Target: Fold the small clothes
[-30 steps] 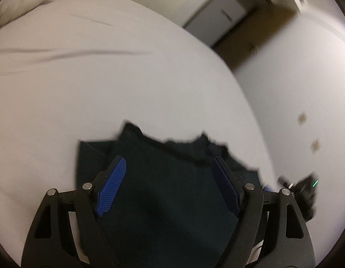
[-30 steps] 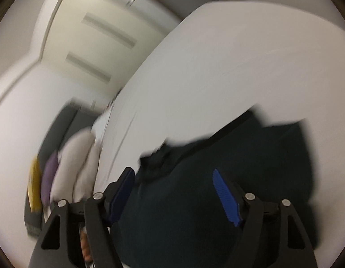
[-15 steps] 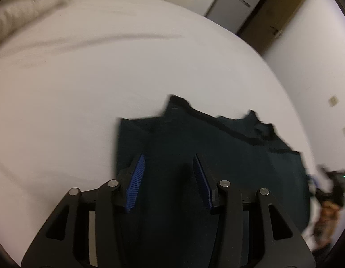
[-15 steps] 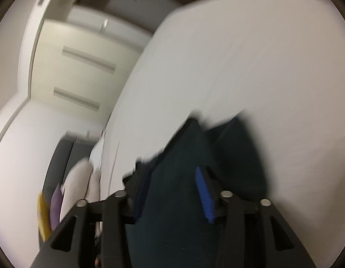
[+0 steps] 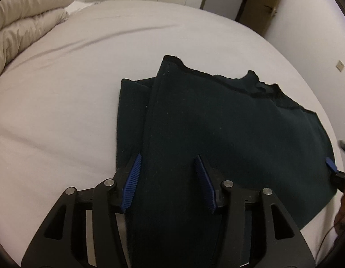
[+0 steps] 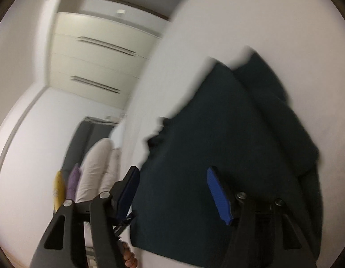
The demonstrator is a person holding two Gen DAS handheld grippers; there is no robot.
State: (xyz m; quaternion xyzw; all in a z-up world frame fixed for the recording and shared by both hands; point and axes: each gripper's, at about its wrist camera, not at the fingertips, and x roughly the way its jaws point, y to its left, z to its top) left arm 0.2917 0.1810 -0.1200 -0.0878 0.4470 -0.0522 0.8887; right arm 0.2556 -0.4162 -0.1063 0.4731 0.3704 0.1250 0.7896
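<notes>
**Soft dark garment spread on the bed, both tongs opening over its near edge**

A dark green, knit-looking garment [image 5: 228, 129] lies on the white bed sheet [image 5: 83, 78], partly folded: one long panel overlaps another along the left side, and the ragged collar edge lies at the far end. It looks light, limp and not slippery; it should drape and sag wherever it is not supported, and it is unlikely to be harmed by a firm pinch.

The left tongs [image 5: 167, 178] are parted and opening, cloth lying under and between the blue pads without being pinched. The right tongs [image 6: 172, 192] are likewise apart and opening above the right side of the fabric; that view is blurred.

The best hold, I judge, is at the near hem's two corners, pinching all layers so that the fold carries over evenly. A beige folded duvet [image 5: 27, 20] sits at the bed's far corner.
</notes>
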